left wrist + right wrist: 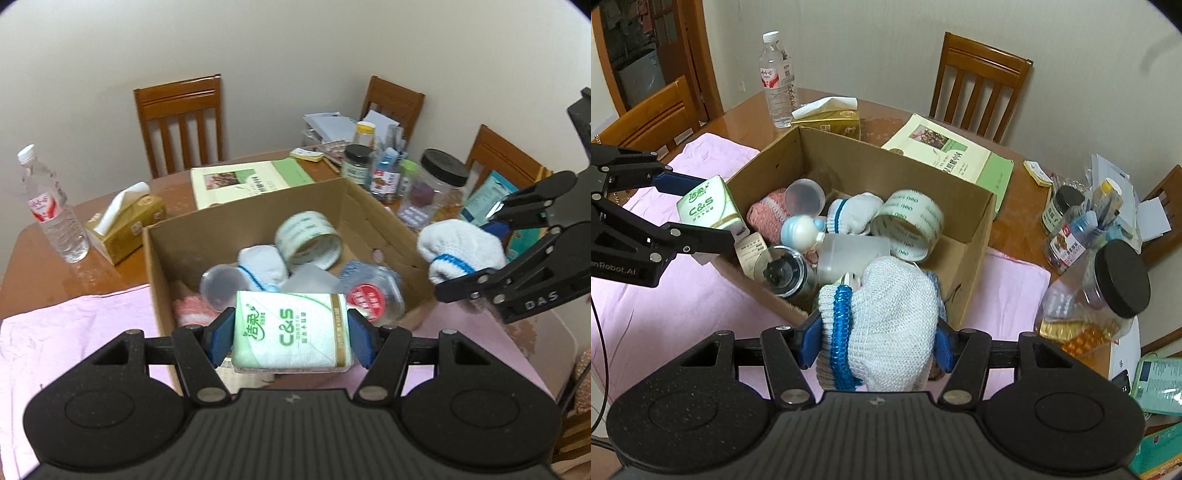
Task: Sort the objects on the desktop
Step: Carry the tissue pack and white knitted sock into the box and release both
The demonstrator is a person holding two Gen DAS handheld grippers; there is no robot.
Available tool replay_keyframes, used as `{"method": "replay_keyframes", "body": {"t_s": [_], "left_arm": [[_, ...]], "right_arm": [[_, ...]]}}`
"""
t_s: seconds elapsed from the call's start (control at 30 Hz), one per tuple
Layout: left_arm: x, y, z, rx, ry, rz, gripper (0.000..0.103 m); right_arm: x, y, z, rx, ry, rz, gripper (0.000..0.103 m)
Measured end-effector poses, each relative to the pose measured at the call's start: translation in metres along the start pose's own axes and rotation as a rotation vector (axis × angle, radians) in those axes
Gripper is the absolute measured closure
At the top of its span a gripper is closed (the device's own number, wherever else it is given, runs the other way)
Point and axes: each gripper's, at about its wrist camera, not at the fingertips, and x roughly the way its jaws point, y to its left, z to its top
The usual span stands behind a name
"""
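Tissues, a green-and-white pack (290, 330), sit clamped between the left gripper (290, 338) jaws at lower centre, apparently above the cardboard box (243, 218), probably for dropping in. The right gripper (875, 341) pinches a white knitted glove (882, 332) above the box's near corner, likely bound there too.
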Motion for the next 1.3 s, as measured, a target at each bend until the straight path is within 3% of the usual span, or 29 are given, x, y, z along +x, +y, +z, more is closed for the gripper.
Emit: {"method": "replay_keyframes", "body": {"t_s": [0.1, 0.13, 0.17, 0.4, 0.8, 0.87, 0.9, 0.93, 1.07, 1.2, 1.3], "left_arm": [[0.005, 0.008, 0.001, -0.003, 0.016, 0.029, 0.033], [0.008, 0.01, 0.001, -0.005, 0.029, 0.04, 0.02], [0.009, 0.011, 0.0, -0.012, 0.032, 0.05, 0.015], [0.014, 0.014, -0.005, -0.004, 0.06, 0.046, 0.007], [0.015, 0.003, -0.012, 0.075, 0.074, 0.073, 0.007], [0.014, 0.002, -0.013, 0.079, 0.071, 0.078, 0.007], [0.013, 0.002, -0.013, 0.084, 0.069, 0.082, 0.007], [0.013, 0.001, -0.014, 0.092, 0.066, 0.094, 0.007], [0.012, -0.003, -0.015, 0.125, 0.048, 0.135, 0.005], [0.01, -0.005, -0.016, 0.113, 0.047, 0.12, 0.004], [0.008, -0.005, -0.017, 0.095, 0.044, 0.119, 0.004]], "right_arm": [[0.003, -0.001, 0.007, -0.006, -0.001, -0.002, 0.04], [0.004, -0.001, 0.009, -0.008, -0.002, -0.003, 0.04], [0.006, -0.002, 0.011, -0.009, -0.002, -0.003, 0.04], [0.022, -0.008, 0.026, -0.019, 0.018, 0.006, 0.04], [0.046, -0.023, 0.051, 0.017, 0.02, -0.004, 0.039], [0.049, -0.027, 0.053, 0.04, 0.027, -0.008, 0.033], [0.05, -0.028, 0.055, 0.053, 0.034, -0.01, 0.023], [0.049, -0.03, 0.055, 0.062, 0.025, -0.011, 0.019], [0.044, -0.03, 0.056, 0.076, 0.013, -0.024, 0.015], [0.036, -0.031, 0.054, 0.116, 0.003, -0.026, 0.003], [0.031, -0.026, 0.051, 0.125, 0.008, -0.035, 0.0]]}}
